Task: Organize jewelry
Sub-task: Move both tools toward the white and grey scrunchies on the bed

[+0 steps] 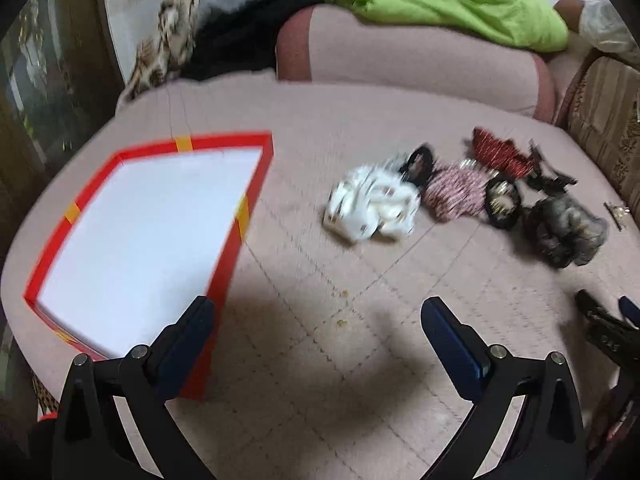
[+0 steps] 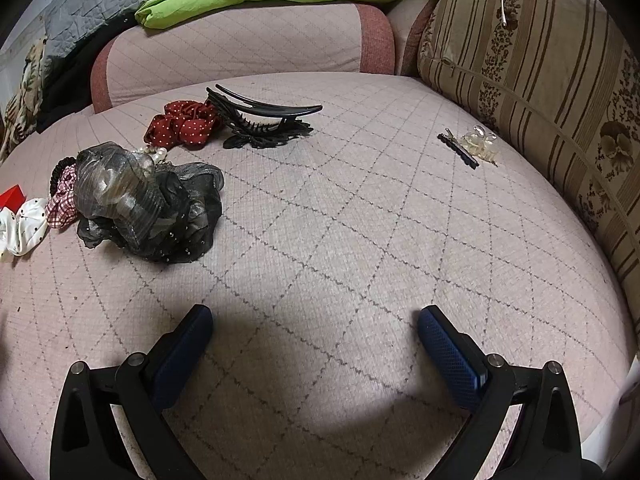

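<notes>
In the left wrist view, the left gripper [image 1: 316, 312] is hovering low over the quilted pink cushion [image 1: 320, 360], fingers [image 1: 192, 332] spread wide and gripping nothing, its left finger overlapping the red box [image 1: 256, 184] with its white inside. A blurred row of scrunchies [image 1: 372, 204] is lying beyond. In the right wrist view, the right gripper [image 2: 316, 320] is likewise hanging agape and empty; a grey organza scrunchie [image 2: 148, 204], a red dotted scrunchie [image 2: 182, 122], a black claw clip [image 2: 260, 120] and small clips [image 2: 468, 146] are lying ahead.
</notes>
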The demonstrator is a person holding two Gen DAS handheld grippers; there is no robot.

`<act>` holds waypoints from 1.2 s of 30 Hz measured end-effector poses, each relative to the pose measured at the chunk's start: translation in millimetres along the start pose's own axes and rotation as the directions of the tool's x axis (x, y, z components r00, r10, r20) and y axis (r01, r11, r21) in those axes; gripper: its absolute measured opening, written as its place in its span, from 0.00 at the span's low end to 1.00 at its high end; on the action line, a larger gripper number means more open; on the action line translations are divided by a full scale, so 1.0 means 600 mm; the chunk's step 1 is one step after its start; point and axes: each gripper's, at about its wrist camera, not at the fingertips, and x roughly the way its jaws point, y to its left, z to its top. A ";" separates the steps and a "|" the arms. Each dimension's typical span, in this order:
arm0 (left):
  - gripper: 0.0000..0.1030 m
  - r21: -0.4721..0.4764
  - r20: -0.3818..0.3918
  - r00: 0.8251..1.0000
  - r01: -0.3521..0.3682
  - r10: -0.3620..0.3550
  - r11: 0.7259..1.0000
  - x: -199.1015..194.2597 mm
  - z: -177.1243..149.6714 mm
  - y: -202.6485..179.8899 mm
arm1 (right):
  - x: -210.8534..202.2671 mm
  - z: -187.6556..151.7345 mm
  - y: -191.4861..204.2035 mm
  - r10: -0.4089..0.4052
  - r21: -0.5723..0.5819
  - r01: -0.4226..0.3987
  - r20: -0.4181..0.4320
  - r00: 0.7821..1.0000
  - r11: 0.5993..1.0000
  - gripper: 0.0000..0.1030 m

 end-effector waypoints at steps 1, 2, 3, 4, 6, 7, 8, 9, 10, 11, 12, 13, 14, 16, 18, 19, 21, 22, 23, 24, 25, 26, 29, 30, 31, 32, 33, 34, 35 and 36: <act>1.00 0.002 0.027 1.000 -0.005 0.005 1.000 -0.016 0.003 -0.002 | -0.001 0.000 -0.002 0.005 0.002 -0.005 0.001 1.000 1.000 1.00; 1.00 0.003 0.053 0.999 -0.012 0.012 1.000 -0.032 0.005 -0.003 | -0.002 0.001 0.001 0.007 0.003 -0.007 -0.002 1.000 1.000 1.00; 1.00 0.004 0.071 0.997 -0.018 0.017 1.000 -0.043 0.008 -0.006 | -0.003 0.002 0.001 0.008 0.002 -0.008 -0.005 1.000 1.000 1.00; 1.00 0.006 0.087 0.996 -0.023 0.022 1.000 -0.055 0.011 -0.007 | -0.005 0.002 0.002 0.003 -0.005 -0.003 -0.006 1.000 1.000 1.00; 1.00 0.012 0.110 0.994 -0.030 0.029 0.999 -0.074 0.017 -0.008 | -0.016 0.000 0.006 -0.013 -0.022 0.013 0.006 1.000 1.000 0.99; 1.00 0.016 0.120 0.992 -0.034 0.032 0.999 -0.083 0.018 -0.008 | -0.025 -0.002 0.008 -0.018 -0.028 0.019 0.020 1.000 0.999 0.98; 1.00 0.020 0.128 0.991 -0.037 0.034 0.999 -0.092 0.019 -0.006 | -0.036 -0.003 0.008 -0.020 -0.030 0.021 0.043 0.999 0.999 0.98; 1.00 0.023 0.133 0.990 -0.044 0.041 0.999 -0.100 0.019 -0.008 | -0.051 -0.003 0.008 -0.017 -0.027 0.018 0.068 0.998 0.999 0.98; 1.00 0.025 0.133 0.990 -0.050 0.046 0.998 -0.106 0.020 -0.008 | -0.067 -0.002 0.007 -0.012 -0.022 0.014 0.096 0.995 1.000 0.98; 1.00 0.025 0.128 0.991 -0.044 0.040 0.999 -0.111 0.021 -0.008 | -0.084 0.000 0.005 -0.008 -0.015 0.010 0.125 0.992 1.000 0.98; 1.00 0.024 0.124 0.992 -0.033 0.030 0.999 -0.113 0.021 -0.007 | -0.102 0.002 0.004 -0.004 -0.011 0.006 0.155 0.988 1.000 0.98; 1.00 0.022 0.118 0.993 -0.018 0.015 1.000 -0.117 0.021 -0.006 | -0.118 0.005 0.007 -0.005 -0.009 0.007 0.183 0.983 1.000 0.98; 1.00 0.019 0.115 0.993 -0.008 0.006 1.000 -0.119 0.019 -0.005 | -0.135 0.006 0.007 -0.006 -0.009 0.008 0.209 0.978 1.000 0.98; 1.00 0.020 0.112 0.994 0.010 -0.012 1.000 -0.125 0.018 -0.005 | -0.162 0.008 0.008 0.000 -0.010 0.002 0.242 0.970 1.000 0.98; 1.00 0.018 0.105 0.994 0.032 -0.033 0.999 -0.129 0.015 -0.008 | -0.181 0.014 0.010 0.019 -0.012 -0.016 0.250 0.968 1.000 0.98; 1.00 0.018 0.102 0.994 0.041 -0.043 0.999 -0.132 0.015 -0.008 | -0.187 0.015 0.011 0.030 -0.012 -0.028 0.249 0.968 1.000 0.98; 1.00 0.016 0.101 0.993 0.055 -0.057 0.998 -0.138 0.015 -0.007 | -0.195 0.019 0.012 0.059 -0.009 -0.058 0.239 0.969 0.998 0.98; 1.00 0.018 0.102 0.993 0.058 -0.060 0.998 -0.140 0.014 -0.008 | -0.200 0.020 0.013 0.077 -0.008 -0.077 0.231 0.970 0.997 0.98; 1.00 0.020 0.101 0.993 0.061 -0.063 0.998 -0.142 0.014 -0.008 | -0.201 0.022 0.014 0.091 -0.006 -0.092 0.221 0.971 0.996 0.98; 1.00 0.024 0.098 0.993 0.065 -0.067 0.998 -0.143 0.012 -0.010 | -0.204 0.023 0.016 0.109 -0.004 -0.110 0.210 0.972 0.994 0.98; 1.00 0.028 0.094 0.993 0.068 -0.070 0.997 -0.143 0.012 -0.011 | -0.205 0.023 0.016 0.121 -0.003 -0.123 0.200 0.972 0.992 0.98; 1.00 0.032 0.088 0.993 0.071 -0.073 0.997 -0.142 0.012 -0.012 | -0.205 0.024 0.018 0.141 -0.006 -0.142 0.183 0.973 0.990 0.98; 1.00 0.045 0.062 0.995 0.080 -0.083 0.996 -0.135 0.010 -0.017 | -0.198 0.027 0.028 0.189 -0.019 -0.189 0.133 0.973 0.982 0.98; 1.00 0.047 0.054 0.995 0.080 -0.083 0.996 -0.132 0.010 -0.017 | -0.196 0.027 0.031 0.200 -0.023 -0.198 0.125 0.972 0.980 0.98; 1.00 0.050 0.048 0.995 0.081 -0.083 0.995 -0.129 0.009 -0.017 | -0.195 0.026 0.035 0.205 -0.029 -0.203 0.121 0.971 0.979 0.98; 1.00 0.053 0.040 0.996 0.081 -0.083 0.995 -0.126 0.009 -0.018 | -0.193 0.024 0.037 0.208 -0.036 -0.205 0.118 0.971 0.978 0.97; 1.00 0.055 0.030 0.996 0.082 -0.084 0.995 -0.122 0.009 -0.019 | -0.192 0.023 0.041 0.211 -0.046 -0.207 0.116 0.970 0.977 0.97; 1.00 0.057 0.022 0.996 0.082 -0.084 0.995 -0.118 0.008 -0.020 | -0.190 0.023 0.042 0.212 -0.052 -0.208 0.114 0.971 0.977 0.96; 1.00 0.058 0.014 0.996 0.082 -0.083 0.995 -0.113 0.007 -0.021 | -0.187 0.021 0.045 0.213 -0.059 -0.208 0.109 0.971 0.976 0.96; 1.00 0.059 0.007 0.996 0.084 -0.084 0.995 -0.110 0.006 -0.020 | -0.184 0.021 0.046 0.215 -0.060 -0.210 0.105 0.971 0.976 0.96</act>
